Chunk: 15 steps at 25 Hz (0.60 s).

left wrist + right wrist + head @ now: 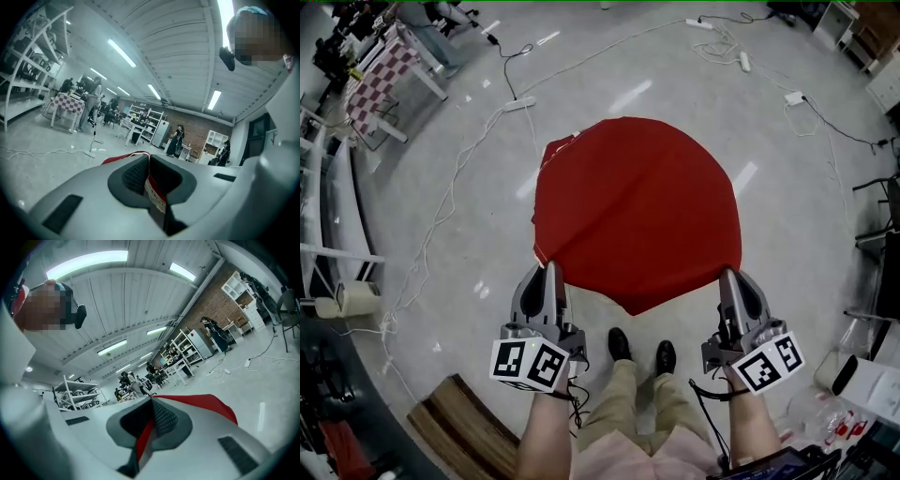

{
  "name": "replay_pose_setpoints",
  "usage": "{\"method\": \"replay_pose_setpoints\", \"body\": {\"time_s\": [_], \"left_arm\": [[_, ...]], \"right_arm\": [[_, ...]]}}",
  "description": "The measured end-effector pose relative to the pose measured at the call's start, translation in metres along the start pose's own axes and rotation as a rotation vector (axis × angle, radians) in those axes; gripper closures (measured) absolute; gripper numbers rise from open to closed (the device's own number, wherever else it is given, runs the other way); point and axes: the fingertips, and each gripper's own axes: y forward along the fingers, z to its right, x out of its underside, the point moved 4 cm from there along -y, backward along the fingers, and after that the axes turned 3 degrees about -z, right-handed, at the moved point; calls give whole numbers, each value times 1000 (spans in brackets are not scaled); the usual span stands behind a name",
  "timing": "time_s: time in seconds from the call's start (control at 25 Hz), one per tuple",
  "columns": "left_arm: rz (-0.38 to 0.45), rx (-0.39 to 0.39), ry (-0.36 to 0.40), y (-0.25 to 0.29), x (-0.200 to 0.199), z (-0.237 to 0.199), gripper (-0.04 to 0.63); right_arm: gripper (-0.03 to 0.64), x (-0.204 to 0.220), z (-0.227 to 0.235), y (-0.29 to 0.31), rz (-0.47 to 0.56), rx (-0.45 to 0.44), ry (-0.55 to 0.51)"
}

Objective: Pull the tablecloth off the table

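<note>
A red tablecloth [636,211] hangs spread out above the floor, held up by its two near corners, and it hides whatever stands beneath it. My left gripper [549,268] is shut on the near left edge; in the left gripper view the red cloth with its white lace hem [153,187] is pinched between the jaws. My right gripper [730,275] is shut on the near right corner, and in the right gripper view a red strip of tablecloth [146,437] runs between the closed jaws. Both grippers point roughly level, away from me.
White cables and power strips [521,103] trail over the grey floor beyond the cloth. A checkered table [382,75] stands far left, shelving [323,234] at the left edge, a wooden board [459,422] near my feet, and people stand at desks [178,140] in the distance.
</note>
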Motion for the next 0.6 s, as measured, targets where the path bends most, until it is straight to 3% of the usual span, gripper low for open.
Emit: {"method": "replay_pose_setpoints", "body": {"time_s": [0.24,0.6], "left_arm": [[31,28,59,-9,-24,11,557],[66,56,77,-28,-46,28,557]], "right_arm": [[600,-21,-13,-8,43,-32,-26],[600,-35,-30,-22,74,-49,-29]]}}
